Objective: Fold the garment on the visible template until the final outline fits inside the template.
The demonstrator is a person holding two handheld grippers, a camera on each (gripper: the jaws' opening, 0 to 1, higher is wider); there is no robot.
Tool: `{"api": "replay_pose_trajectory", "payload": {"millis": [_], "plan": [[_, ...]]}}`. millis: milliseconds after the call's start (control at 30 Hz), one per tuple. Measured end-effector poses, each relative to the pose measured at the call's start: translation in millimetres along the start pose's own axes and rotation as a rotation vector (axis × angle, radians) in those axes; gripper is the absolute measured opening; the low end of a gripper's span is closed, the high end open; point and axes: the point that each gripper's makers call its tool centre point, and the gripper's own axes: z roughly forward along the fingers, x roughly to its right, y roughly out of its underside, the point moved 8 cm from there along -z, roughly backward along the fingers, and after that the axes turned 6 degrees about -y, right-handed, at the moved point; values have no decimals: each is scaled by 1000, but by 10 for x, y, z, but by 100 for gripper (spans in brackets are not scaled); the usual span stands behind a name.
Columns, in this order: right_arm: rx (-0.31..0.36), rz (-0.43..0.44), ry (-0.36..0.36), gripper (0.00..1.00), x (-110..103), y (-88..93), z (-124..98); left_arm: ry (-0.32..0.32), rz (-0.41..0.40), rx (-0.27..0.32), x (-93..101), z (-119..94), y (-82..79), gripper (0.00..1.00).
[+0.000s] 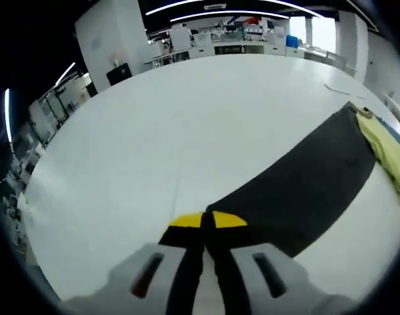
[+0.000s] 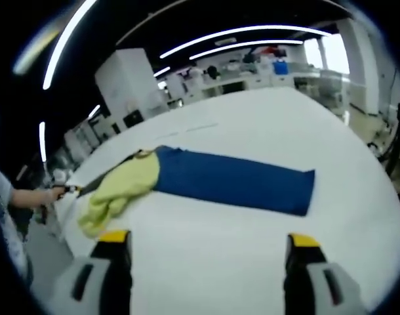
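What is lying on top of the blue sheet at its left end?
A crumpled yellow garment overlaps that end of the blue sheet on the white table. How far the sheet continues beneath it is hidden.

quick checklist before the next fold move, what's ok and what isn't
1. Left hand-held gripper has cloth: ok, jaws shut on the dark fabric panel.
2. Right hand-held gripper free: ok, jaws open above the white table, holding nothing.
3. Blue garment flat: ok, spread out long.
4. Yellow garment tidy: not ok, bunched at the blue garment's end.
5. Template outline visible: cannot tell.
6. Everything on the table: ok.
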Motion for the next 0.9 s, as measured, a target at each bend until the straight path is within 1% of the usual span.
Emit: {"api": "replay_pose_trajectory", "payload": {"millis": [100,167,233,267,300,333,400,433,500,533,567,600,633,667,733,800,833,867,900], "plan": [[2,-3,3,98,13,-3,-19,3,14,7,57,-33,-11,0],[2,2,2,98,8,0,-24,9,25,11,45,-21,-31,1],[-1,-6,2,98,5,4,-29,20,-32,15,35,-7,-34,1],[-1,-7,3,98,2,4,-35,22,-40,15,16,5,-30,1],[1,-7,3,98,-3,4,-44,24,-65,19,1,8,-23,2],[4,-5,2,98,-2,3,-47,36,-94,26,15,7,-34,5],[3,-3,4,98,4,5,-47,45,-72,31,15,-7,-45,15],[5,-2,5,98,-1,6,-48,49,-54,36,19,-15,-57,22],[13,2,3,98,-5,0,-45,60,-40,57,15,-35,-82,31],[16,1,0,98,-6,-3,-41,71,-37,71,27,-54,-102,33],[17,0,-2,98,-10,-5,-35,92,-38,88,41,-72,-120,35],[17,0,-6,98,-20,-5,-26,98,-36,94,47,-87,-127,35],[17,0,-8,98,-25,-4,-21,105,-29,111,67,-155,-138,37],[18,-2,-12,98,-33,-3,-7,120,-25,130,91,-215,-151,39],[22,-3,-20,98,-60,-3,20,162,-12,180,173,-253,-222,45],[24,-5,-28,98,-90,-4,42,185,-7,194,247,-320,-225,49],[26,-6,-33,98,-103,-9,52,197,-3,210,277,-356,-238,51],[26,-8,-39,98,-125,-9,62,213,-2,220,370,-467,-283,51],[24,-11,-44,98,-153,-8,72,218,-21,225,394,-511,-300,52]]}}
